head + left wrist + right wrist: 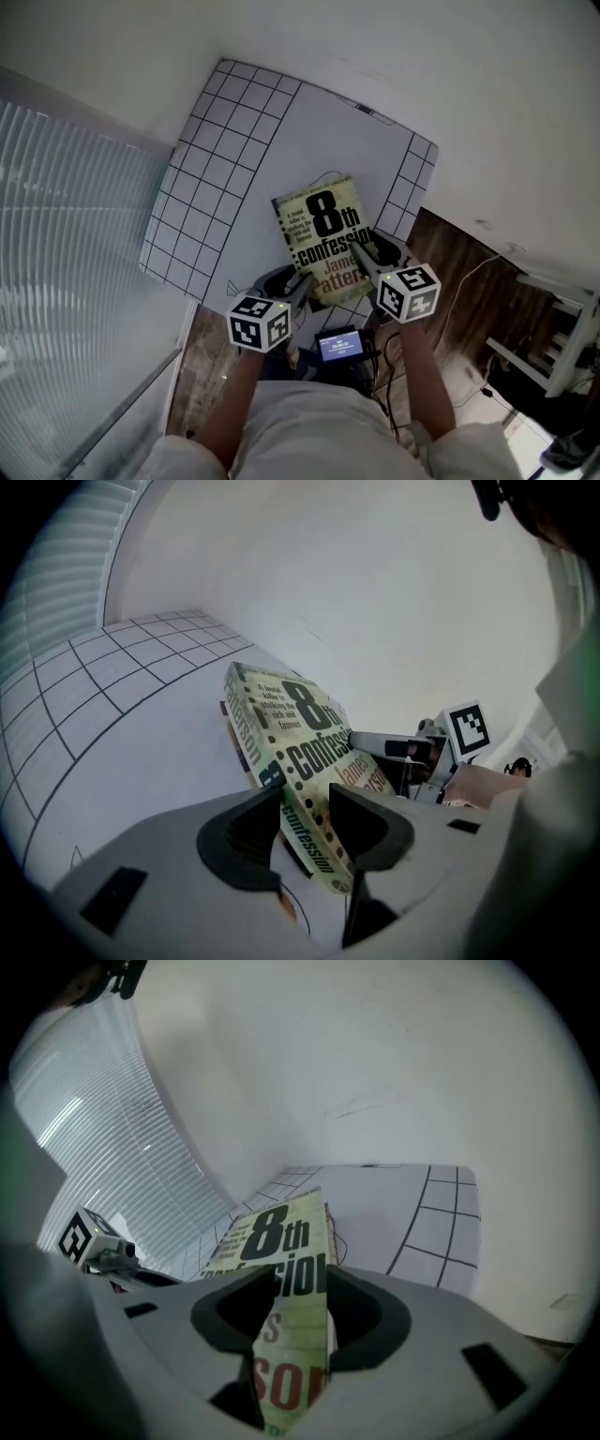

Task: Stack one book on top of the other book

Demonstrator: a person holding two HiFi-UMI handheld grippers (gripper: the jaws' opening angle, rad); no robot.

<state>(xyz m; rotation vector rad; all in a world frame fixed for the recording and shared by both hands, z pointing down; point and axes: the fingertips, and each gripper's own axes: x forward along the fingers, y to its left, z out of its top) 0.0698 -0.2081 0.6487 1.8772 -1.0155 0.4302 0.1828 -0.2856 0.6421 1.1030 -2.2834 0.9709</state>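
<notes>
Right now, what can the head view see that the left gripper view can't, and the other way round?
Only the head view: the marker cube on the left gripper, the person's arms, a small screen and the wooden floor. Only the left gripper view: the book's spine, gripped between that gripper's jaws. Both: the book, the right gripper clamped on it, and the gridded mat.

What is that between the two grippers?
The book, seen in the head view; the left gripper and right gripper each clamp its near edge.
</notes>
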